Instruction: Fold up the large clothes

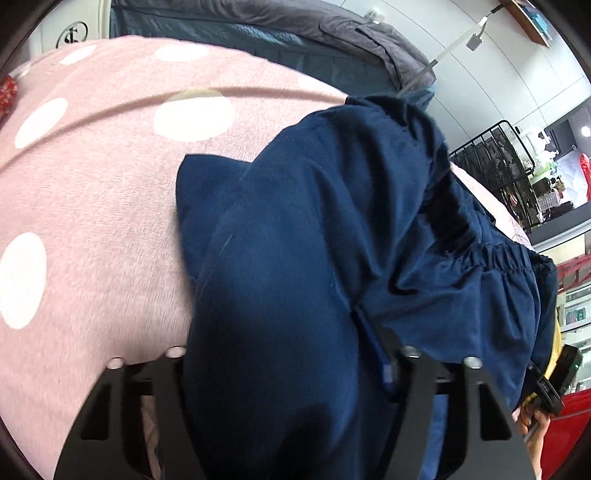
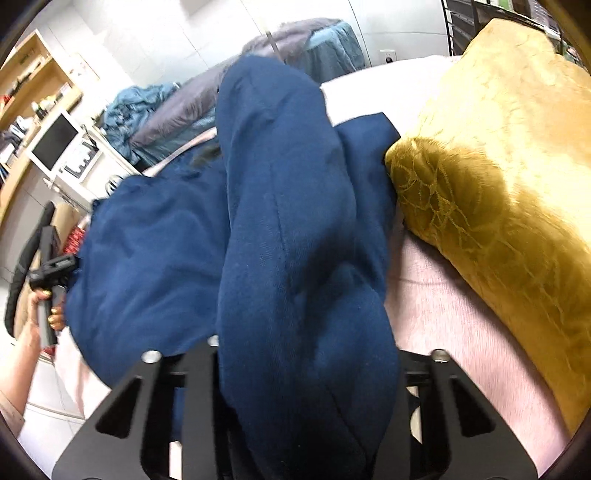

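Navy blue cloth garment with a gathered elastic waistband (image 1: 303, 258) lies heaped on a pink fleece blanket with large white dots (image 1: 92, 177), which covers a bed.

Left gripper (image 1: 288, 354) — a thick fold of the navy cloth runs down between its black fingers and hides the tips and pads; the cloth fills the gap, so it reads as clamped on the garment. Contact itself is not visible.

Right gripper (image 2: 295, 347) — same case: a long roll of the garment (image 2: 288, 221) passes through the jaws and covers the fingertips; it appears gripped on the cloth.

Mustard-yellow velvet cushion with stitched pattern (image 2: 498, 184) sits just beside the garment, its corner touching the cloth, far side cut off by the lens edge.

At the left wrist view's right edge, a hand (image 1: 532, 421) on a black handle, half hidden behind cloth. Grey and teal bedding (image 1: 295, 26) piled behind, blurred. Garment type cannot be told for certain.
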A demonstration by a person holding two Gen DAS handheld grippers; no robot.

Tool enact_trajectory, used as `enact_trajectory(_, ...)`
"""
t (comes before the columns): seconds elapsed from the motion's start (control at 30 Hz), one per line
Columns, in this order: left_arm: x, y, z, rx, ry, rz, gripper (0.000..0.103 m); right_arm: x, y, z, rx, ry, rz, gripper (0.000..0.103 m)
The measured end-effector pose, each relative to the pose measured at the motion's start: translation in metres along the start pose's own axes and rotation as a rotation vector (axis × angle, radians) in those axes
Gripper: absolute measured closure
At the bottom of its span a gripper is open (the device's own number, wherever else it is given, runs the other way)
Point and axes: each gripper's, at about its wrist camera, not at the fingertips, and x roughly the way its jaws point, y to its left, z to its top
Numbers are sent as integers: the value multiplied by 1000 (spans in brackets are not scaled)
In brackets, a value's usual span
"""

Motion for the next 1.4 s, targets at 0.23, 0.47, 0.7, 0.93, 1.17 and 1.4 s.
enact_trajectory(0.23, -52, -19, -22, 10, -104, -55, 75, -66, 68, 3, -184, -128, 31, 81)
enact_trajectory(0.47, -93, -71, -28, 74, -177, -95, 79, -137, 161, 33, -496, -254, 36, 84)
enact_trajectory(0.7, -134, -207, 6, 248, -308, -253, 79, -241, 122, 63, -479, -428, -78, 84)
enact_trajectory(0.93, -75, -438, 15, 482, -222, -459, 79, -390, -17, 16, -168, -646, -295, 83)
enact_trajectory(1.17, 63, -620, -40, 675, 9, -413, 72, -450, -144, -81, 229, -673, -494, 82)
enact_trajectory(1.4, 149, -629, -55, 642, -29, -87, 11, -412, -292, -181, 709, -571, -333, 63)
